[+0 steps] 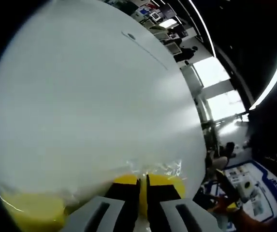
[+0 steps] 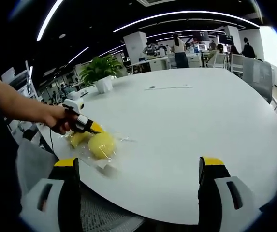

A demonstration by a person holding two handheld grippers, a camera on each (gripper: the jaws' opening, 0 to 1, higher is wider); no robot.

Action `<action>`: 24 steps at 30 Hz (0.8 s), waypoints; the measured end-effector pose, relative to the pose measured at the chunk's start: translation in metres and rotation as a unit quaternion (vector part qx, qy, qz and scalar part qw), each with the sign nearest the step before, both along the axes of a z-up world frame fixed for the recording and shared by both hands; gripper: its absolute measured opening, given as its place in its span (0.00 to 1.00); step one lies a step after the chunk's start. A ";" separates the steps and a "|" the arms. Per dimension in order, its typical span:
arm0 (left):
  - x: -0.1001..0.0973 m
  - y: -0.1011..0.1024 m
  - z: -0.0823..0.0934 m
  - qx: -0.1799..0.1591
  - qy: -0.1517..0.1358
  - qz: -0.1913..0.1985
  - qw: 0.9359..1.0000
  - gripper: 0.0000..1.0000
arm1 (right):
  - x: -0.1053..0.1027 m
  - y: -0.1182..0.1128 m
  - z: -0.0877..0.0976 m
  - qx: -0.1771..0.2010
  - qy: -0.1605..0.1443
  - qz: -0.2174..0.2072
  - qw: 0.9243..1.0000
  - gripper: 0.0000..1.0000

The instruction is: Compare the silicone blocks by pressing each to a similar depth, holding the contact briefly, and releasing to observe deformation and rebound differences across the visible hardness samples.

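Observation:
Two yellow silicone blocks lie in clear plastic wrap (image 2: 110, 159) near the white table's left edge: a rounded block (image 2: 102, 144) and a second block (image 2: 79, 138) behind it. A person's hand holds my left gripper (image 2: 95, 128) with its yellow tips against these blocks. In the left gripper view, the left gripper (image 1: 143, 186) is shut, its jaws side by side, with the tips resting on a yellow block (image 1: 169, 182). The other block (image 1: 32, 211) shows at the lower left. My right gripper (image 2: 140, 166) hovers open over the table's near edge, holding nothing.
The large white table (image 2: 191, 116) stretches away, with a thin strip (image 2: 169, 87) lying far out on it. A potted plant (image 2: 101, 70) stands at its far left. Chairs (image 2: 256, 72) line the right side. People stand at desks beyond. A mesh chair seat (image 2: 104, 217) sits below the near edge.

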State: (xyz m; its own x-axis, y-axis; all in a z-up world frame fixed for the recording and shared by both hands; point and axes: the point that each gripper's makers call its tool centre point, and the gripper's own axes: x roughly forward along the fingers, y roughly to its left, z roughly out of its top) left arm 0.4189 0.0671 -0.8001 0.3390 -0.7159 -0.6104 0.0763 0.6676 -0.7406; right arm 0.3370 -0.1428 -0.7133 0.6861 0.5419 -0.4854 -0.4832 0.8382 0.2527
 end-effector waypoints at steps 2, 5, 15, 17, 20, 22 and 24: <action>0.001 0.001 -0.001 0.008 -0.014 -0.009 1.000 0.01 | 0.001 -0.001 0.002 0.000 -0.001 -0.001 1.000 0.96; 0.001 -0.001 0.000 0.029 -0.019 -0.019 0.999 0.00 | 0.001 -0.001 0.001 -0.002 0.000 0.001 1.000 0.96; 0.001 0.001 -0.004 0.034 -0.021 -0.010 0.999 0.00 | 0.004 0.004 0.002 0.000 0.001 0.003 1.000 0.96; 0.000 0.002 -0.004 0.031 -0.018 -0.003 0.999 0.00 | 0.003 0.007 0.001 -0.003 0.001 0.008 1.000 0.96; 0.000 0.002 -0.003 0.022 -0.012 0.006 1.000 0.00 | 0.002 0.007 0.001 -0.006 0.001 0.013 1.000 0.96; -0.002 0.001 -0.003 0.025 -0.018 0.005 1.000 0.00 | 0.002 0.006 0.001 -0.007 0.001 0.012 1.000 0.96; 0.000 0.002 -0.004 0.028 -0.020 0.008 0.999 0.00 | 0.002 0.005 0.002 -0.007 0.001 0.011 1.000 0.96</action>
